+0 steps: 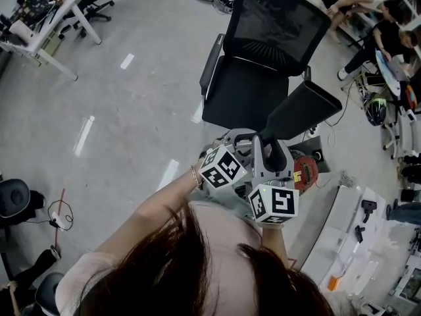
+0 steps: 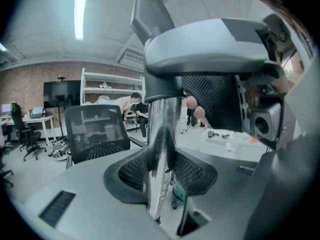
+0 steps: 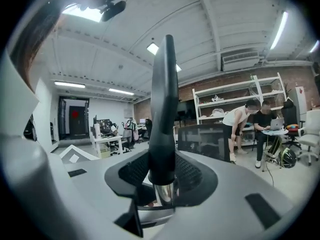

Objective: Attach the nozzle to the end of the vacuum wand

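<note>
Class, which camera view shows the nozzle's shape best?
The head view: the nozzle shows its broad, flared side. The right gripper view sees it edge-on; the left gripper view catches only its far end.

mirror-bright smooth metal wand (image 2: 162, 129), matt black plastic nozzle (image 3: 164, 109), open mesh cloth chair (image 1: 279, 22), glossy smooth floor (image 1: 131, 124)

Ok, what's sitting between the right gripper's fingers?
The black nozzle, gripped at its neck, with the shiny wand end directly below; the right gripper view shows it.

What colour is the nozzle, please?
Black. The nozzle shows best in the right gripper view.
</note>
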The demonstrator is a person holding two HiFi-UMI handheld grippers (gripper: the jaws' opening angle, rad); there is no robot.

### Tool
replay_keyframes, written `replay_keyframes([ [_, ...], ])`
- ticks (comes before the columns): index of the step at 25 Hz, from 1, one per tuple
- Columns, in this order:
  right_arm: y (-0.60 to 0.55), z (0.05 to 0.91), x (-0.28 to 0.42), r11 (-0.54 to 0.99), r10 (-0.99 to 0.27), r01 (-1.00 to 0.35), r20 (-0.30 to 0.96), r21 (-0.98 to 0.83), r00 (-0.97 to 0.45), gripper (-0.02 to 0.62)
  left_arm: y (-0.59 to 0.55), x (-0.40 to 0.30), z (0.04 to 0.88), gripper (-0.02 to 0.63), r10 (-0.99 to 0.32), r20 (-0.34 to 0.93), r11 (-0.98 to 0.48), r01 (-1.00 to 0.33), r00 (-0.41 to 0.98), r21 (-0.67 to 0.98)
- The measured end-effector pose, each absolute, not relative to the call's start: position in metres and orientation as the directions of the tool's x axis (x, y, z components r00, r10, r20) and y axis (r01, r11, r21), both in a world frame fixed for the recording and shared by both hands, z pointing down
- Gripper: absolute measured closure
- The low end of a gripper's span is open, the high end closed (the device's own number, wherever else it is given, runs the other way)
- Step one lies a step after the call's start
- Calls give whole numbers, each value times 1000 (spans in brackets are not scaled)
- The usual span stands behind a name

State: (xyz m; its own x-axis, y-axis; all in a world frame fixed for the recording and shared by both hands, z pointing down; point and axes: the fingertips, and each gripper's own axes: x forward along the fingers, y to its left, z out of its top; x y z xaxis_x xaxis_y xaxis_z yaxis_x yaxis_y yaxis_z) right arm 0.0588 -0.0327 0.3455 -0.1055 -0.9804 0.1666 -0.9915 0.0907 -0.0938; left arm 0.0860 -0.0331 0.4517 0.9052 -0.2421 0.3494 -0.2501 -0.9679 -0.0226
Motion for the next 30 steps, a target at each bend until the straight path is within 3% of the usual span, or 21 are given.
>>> replay_keyframes([
  [9,-36,343,49,384,-860,-901,277,-204,-429,428,-32,83,448,451,-189,340,-981,-193,921,-20],
  [17,-36,343,37,621,-665,-755,370,-209,-649,426,-30,79,449,450,-144,347,-989,-149,927,-11],
  [22,-44,343,39,578,-738,-799,311,-164,-598,420,-37,78,450,450,-149,348,-987,-160,926,4],
  [26,-45,344,45,435,-871,-885,173,-163,-460,420,-39,78,451,450,-160,344,-984,-178,925,22],
  [30,-43,345,49,282,-945,-949,128,-145,-300,424,-41,79,450,451,-178,343,-980,-198,922,23],
])
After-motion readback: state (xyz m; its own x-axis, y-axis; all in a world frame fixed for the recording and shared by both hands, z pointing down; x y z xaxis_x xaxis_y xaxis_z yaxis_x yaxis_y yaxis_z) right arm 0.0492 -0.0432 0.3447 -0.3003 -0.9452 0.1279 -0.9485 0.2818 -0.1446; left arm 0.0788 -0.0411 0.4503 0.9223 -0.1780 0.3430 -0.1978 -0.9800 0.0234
